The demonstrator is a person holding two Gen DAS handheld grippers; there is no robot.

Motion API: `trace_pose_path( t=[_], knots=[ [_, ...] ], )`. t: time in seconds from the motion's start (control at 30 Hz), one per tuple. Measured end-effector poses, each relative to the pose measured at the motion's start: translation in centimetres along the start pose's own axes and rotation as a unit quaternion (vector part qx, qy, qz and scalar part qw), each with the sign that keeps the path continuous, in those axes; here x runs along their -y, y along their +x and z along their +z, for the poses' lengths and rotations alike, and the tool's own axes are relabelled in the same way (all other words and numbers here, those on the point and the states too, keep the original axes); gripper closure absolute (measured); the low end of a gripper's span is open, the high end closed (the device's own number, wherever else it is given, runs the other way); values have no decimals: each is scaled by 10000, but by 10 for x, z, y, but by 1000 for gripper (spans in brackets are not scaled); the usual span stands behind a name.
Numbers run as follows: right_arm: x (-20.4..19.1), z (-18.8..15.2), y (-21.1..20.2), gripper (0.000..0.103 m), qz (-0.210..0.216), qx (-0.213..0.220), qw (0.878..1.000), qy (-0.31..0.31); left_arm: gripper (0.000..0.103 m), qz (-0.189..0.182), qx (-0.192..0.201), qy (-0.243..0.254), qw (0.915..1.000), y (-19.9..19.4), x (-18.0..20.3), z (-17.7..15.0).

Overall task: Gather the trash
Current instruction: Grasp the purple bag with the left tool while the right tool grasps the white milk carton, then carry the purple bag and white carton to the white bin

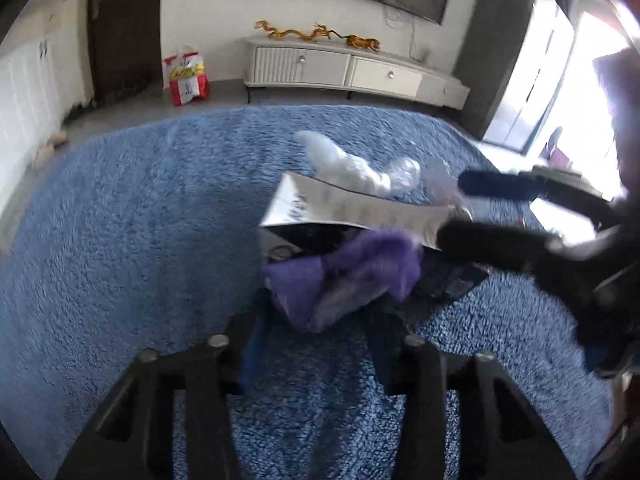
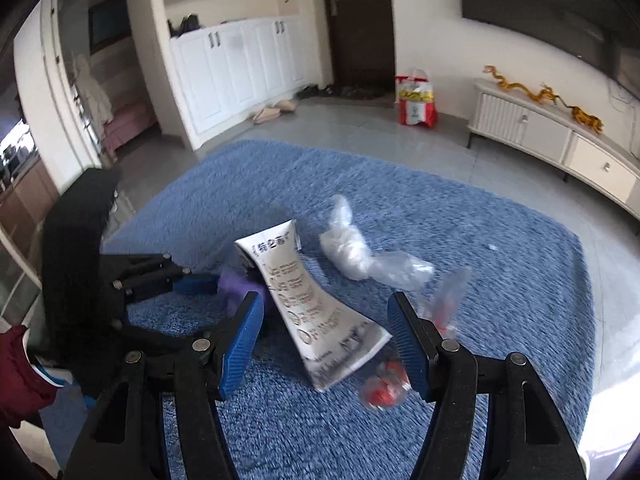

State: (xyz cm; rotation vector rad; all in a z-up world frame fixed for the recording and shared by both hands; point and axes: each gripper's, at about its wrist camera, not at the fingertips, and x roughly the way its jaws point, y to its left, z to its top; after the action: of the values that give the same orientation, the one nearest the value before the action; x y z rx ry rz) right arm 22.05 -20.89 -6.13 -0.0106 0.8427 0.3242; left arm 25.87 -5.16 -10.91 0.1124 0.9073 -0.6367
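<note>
The trash lies in a loose cluster near the middle of the shaggy blue rug (image 2: 500, 280). At its centre you have a flat white printed paper bag (image 2: 308, 304), one end curling up, its open mouth toward your left gripper (image 1: 316, 320). Crumpled purple plastic wrapping (image 1: 344, 280) sits at that mouth, partly under the bag's upper flap, with something dark beneath it that is too blurred to name. Just beyond the bag lies a crumpled clear plastic bag (image 2: 360, 256), and beside your right gripper (image 2: 326, 340) a small clear wrapper with red bits (image 2: 384, 388) rests on the rug, touching the bag's near corner.

Your left gripper's jaws are spread, with the purple wrapping just ahead of the tips; you hold nothing. Your right gripper's jaws are also wide apart, straddling the paper bag's near end without pinching it.

Further out, a red and white shopping bag (image 2: 416, 100) stands on the grey floor beside the dark door (image 2: 356, 20), and a white low cabinet (image 1: 352, 70) carries a golden dragon ornament (image 1: 316, 36).
</note>
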Motion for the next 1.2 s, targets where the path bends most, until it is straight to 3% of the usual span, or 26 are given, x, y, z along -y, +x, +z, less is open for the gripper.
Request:
trace_pose_path(
  t=[0.13, 0.43, 0.5, 0.6, 0.87, 1.2],
  knots=[
    [-3, 5, 17, 39, -18, -184, 9998, -76, 71, -138, 130, -358, 9992, -6, -14, -6],
    [-14, 8, 44, 40, -98, -667, 9968, -419, 72, 61, 454, -873, 9951, -36, -42, -26],
    [-20, 8, 50, 51, -112, -802, 9952, -547, 72, 137, 497, -941, 9942, -46, -48, -33],
    [-29, 8, 52, 57, -119, -893, 9935, -690, 72, 269, 549, -1059, 9925, -64, -57, -45],
    [-63, 2, 29, 59, 270, -647, 9958, -584, 72, 791, 803, -1380, 9840, -120, -74, -79],
    [-94, -25, -23, 59, 658, -194, 9974, -203, 72, 1762, 1099, -1175, 9711, -176, -61, -104]
  ],
)
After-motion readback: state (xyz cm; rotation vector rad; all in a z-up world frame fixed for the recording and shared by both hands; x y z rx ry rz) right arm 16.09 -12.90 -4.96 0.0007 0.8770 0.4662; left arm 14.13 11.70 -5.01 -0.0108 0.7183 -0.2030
